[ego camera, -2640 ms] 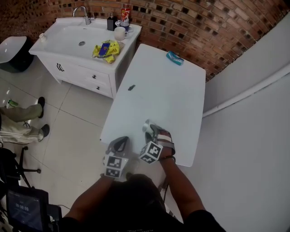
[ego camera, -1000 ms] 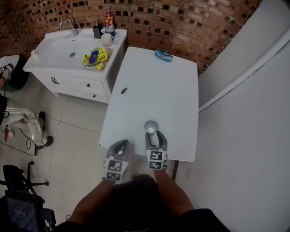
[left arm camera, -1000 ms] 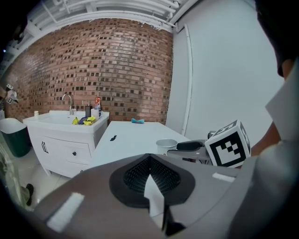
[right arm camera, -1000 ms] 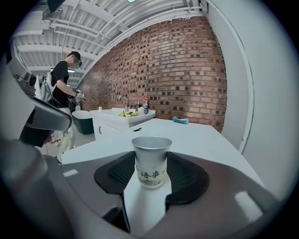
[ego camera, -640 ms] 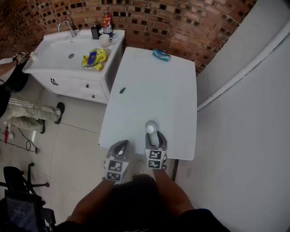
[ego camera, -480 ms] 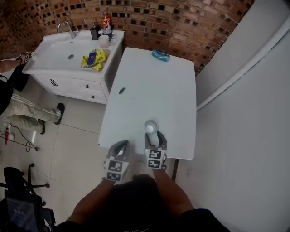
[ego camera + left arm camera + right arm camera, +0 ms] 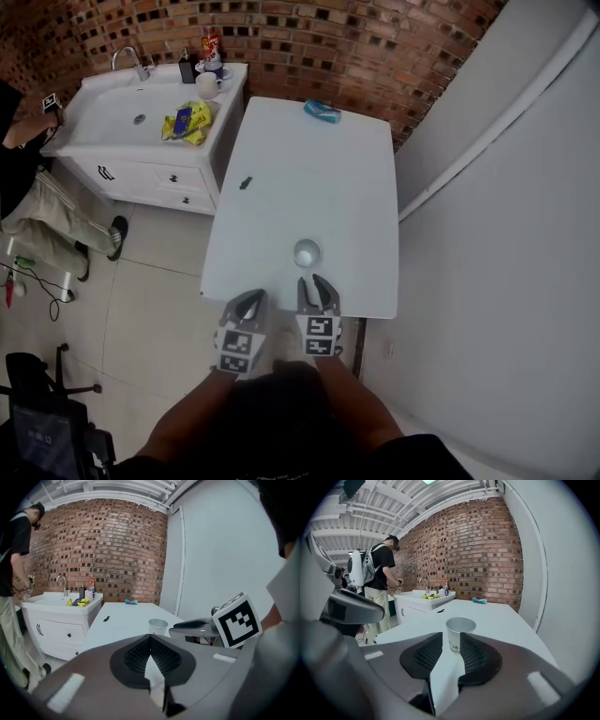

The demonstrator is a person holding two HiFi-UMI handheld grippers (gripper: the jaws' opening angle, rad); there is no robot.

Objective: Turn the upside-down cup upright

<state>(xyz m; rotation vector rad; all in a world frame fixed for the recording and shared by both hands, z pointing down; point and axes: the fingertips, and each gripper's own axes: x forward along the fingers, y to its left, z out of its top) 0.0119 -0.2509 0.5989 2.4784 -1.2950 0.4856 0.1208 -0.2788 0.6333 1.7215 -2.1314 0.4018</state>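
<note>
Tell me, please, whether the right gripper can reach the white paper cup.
Probably yes: the white paper cup stands just beyond the right gripper, whose jaws, having just closed partway, hold nothing; only white table between.

White cup (image 7: 307, 251) on a white counter (image 7: 323, 178), red-brown brick wall (image 7: 375, 47) across the top, teal packet (image 7: 322, 110), yellow wrapper (image 7: 190, 120) upper left, and grey left tongs (image 7: 251, 298) and right tongs (image 7: 313, 280) with black-and-white square markers.
</note>
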